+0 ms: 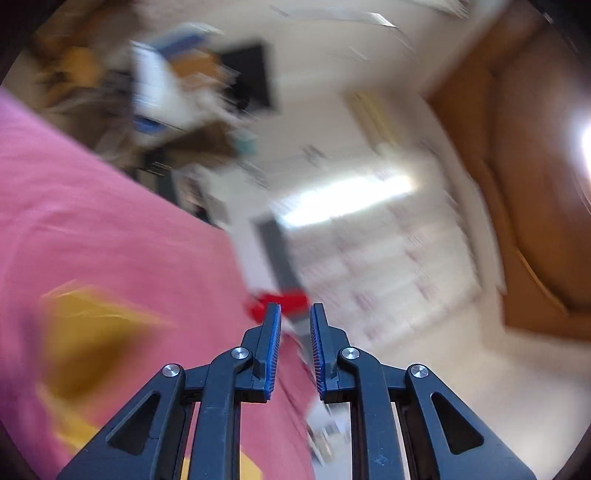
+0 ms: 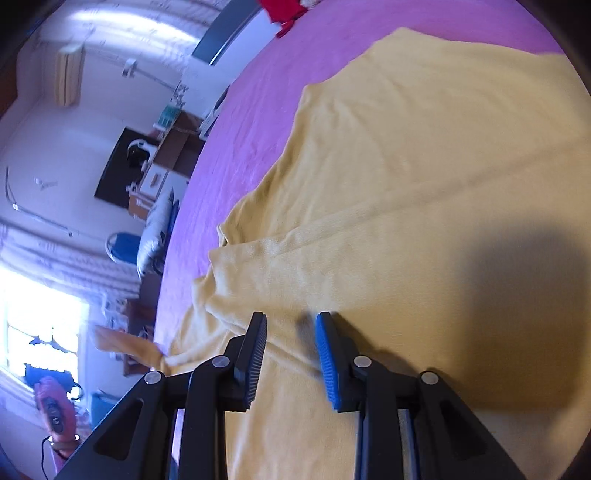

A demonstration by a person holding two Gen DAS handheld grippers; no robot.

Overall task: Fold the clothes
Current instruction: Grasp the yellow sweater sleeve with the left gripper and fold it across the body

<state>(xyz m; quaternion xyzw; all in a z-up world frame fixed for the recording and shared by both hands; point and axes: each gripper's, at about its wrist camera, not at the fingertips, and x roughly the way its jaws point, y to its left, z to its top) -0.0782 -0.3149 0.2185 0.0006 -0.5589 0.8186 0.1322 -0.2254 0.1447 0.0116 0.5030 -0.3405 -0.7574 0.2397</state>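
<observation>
The left gripper (image 1: pixel 295 314) stands in mid-air with a narrow gap between its blue pads (image 1: pixel 274 354); no cloth sits between them, so it is open and empty, and the view around it is heavily smeared. Behind its tips, at about twelve o'clock, lies a small red cloth (image 1: pixel 291 301) at the edge of the bed (image 1: pixel 110 229), whose pink sheet fills the left half of that view. A blurred patch of the yellow garment (image 1: pixel 85 339) shows at nine o'clock from that gripper. In the right wrist view the yellow garment (image 2: pixel 424 192) is spread flat across the bed (image 2: pixel 266 92), covering most of the frame from twelve to five o'clock, with a folded seam running diagonally through it and one sleeve (image 2: pixel 125 349) trailing off the bed's edge at nine o'clock. The right gripper (image 2: pixel 291 321) hangs just above the cloth near that fold, its jaws parted and nothing pinched between them. A dark shadow falls on the garment at three o'clock from it. The red cloth (image 2: pixel 280 11) lies at the far top edge, well apart from the garment.
</observation>
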